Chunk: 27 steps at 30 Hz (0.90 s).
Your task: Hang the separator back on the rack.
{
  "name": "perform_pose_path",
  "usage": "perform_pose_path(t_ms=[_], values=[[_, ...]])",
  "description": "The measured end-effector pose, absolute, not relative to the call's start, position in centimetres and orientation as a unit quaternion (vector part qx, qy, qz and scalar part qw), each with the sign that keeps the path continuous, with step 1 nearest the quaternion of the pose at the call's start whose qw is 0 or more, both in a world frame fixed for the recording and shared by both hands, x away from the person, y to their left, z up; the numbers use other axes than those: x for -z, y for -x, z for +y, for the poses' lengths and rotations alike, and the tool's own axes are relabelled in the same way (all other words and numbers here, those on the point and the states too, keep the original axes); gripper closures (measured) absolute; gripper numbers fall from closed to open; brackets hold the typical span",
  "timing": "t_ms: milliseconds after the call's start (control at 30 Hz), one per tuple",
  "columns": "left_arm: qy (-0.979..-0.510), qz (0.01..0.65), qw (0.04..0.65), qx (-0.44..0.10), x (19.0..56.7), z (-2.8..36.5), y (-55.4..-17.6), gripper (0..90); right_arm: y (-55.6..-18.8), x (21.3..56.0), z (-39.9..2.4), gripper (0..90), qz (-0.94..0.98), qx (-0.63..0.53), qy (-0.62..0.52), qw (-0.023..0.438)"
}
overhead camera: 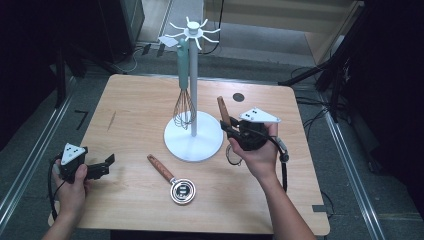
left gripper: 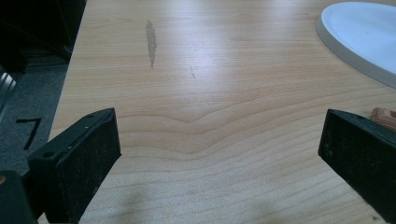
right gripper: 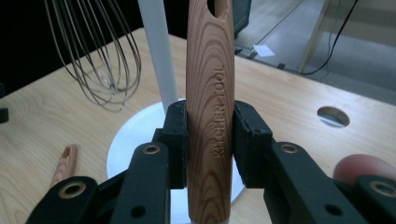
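My right gripper point(overhead camera: 226, 128) is shut on the wooden handle point(overhead camera: 221, 109) of a kitchen utensil, held upright just right of the white utensil stand point(overhead camera: 193, 90). In the right gripper view the pads point(right gripper: 176, 140) press both sides of the handle point(right gripper: 208, 93), which has a hang hole at its top. Its lower end is hidden by the hand. A whisk point(overhead camera: 184, 107) with a teal handle hangs from the stand's top hooks. My left gripper point(overhead camera: 106, 163) rests open at the table's left edge, with bare wood between its jaws point(left gripper: 219, 154).
A second wooden-handled utensil point(overhead camera: 172, 182) with a round metal head lies flat in front of the stand's round base point(overhead camera: 210, 145). A round hole point(overhead camera: 238, 97) sits in the tabletop at the back right. Dark equipment and cables surround the table.
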<state>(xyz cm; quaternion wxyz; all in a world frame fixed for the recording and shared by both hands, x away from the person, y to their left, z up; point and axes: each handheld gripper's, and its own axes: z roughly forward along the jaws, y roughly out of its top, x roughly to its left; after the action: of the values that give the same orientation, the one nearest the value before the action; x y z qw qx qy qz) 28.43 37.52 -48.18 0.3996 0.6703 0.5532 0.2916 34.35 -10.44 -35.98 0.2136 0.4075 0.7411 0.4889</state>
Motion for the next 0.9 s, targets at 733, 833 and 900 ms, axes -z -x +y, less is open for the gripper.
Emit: perform_pose_path(t_ms=[733, 833, 900], values=[[-0.672, 0.552, 0.397, -0.292, 48.2, 37.5, -28.4, 0.0, -33.1, 33.7, -9.1, 70.3, 0.695, -0.551, -0.384, 0.256], [-0.673, 0.552, 0.396, -0.292, 48.2, 37.5, -28.4, 0.0, -33.0, 33.4, -9.0, 70.4, 0.692, -0.557, -0.381, 0.257], [-0.673, 0.552, 0.396, -0.293, 48.2, 37.5, -28.4, 0.0, -33.0, 33.2, -8.9, 70.3, 0.691, -0.561, -0.377, 0.258]])
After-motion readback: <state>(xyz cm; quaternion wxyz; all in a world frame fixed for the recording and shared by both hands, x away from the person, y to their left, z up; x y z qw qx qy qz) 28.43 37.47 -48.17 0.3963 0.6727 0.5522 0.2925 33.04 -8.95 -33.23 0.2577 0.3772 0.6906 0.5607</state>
